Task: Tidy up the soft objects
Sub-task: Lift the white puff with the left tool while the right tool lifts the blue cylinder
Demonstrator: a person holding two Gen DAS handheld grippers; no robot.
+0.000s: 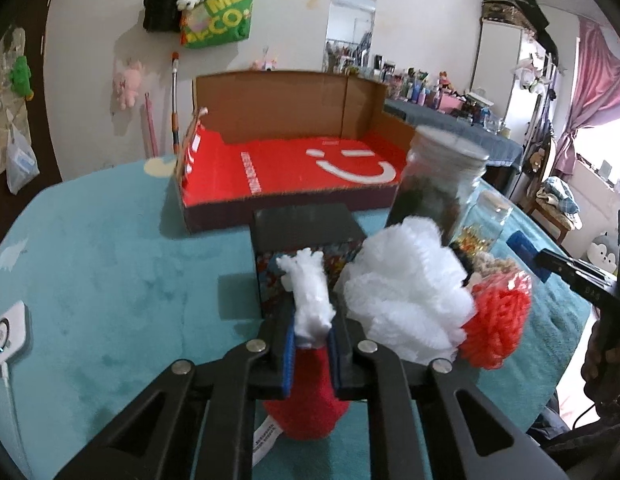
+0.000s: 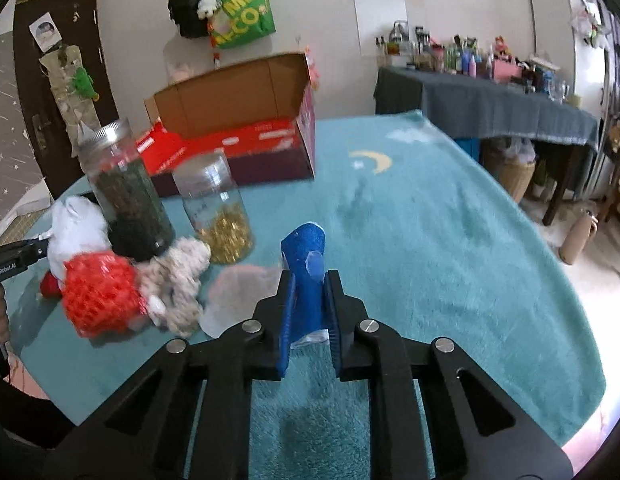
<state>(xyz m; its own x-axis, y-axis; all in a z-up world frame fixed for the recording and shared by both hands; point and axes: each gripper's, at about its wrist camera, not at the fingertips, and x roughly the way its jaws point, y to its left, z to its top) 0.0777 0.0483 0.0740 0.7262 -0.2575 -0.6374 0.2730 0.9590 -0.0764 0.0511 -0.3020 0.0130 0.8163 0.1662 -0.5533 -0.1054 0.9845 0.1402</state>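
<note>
In the left wrist view my left gripper (image 1: 310, 320) is shut on a plush toy (image 1: 310, 292) with a fluffy white top and a red lower part, held just above the teal blanket. A white mesh pouf (image 1: 406, 292) and a red mesh pouf (image 1: 498, 320) lie right beside it. In the right wrist view my right gripper (image 2: 310, 280) is shut on a blue soft piece (image 2: 303, 248) that stands up between the pads. To its left lie a pale grey soft item (image 2: 237, 296), a beige knitted toy (image 2: 177, 276), the red mesh pouf (image 2: 101, 296) and the white pouf (image 2: 75, 228).
An open cardboard box (image 1: 289, 168) with a red inside stands at the back of the blanket. A small dark box (image 1: 305, 228) sits in front of it. Two glass jars (image 2: 125, 192) (image 2: 217, 208) stand behind the soft pile. A white device (image 1: 5, 332) lies at the left edge.
</note>
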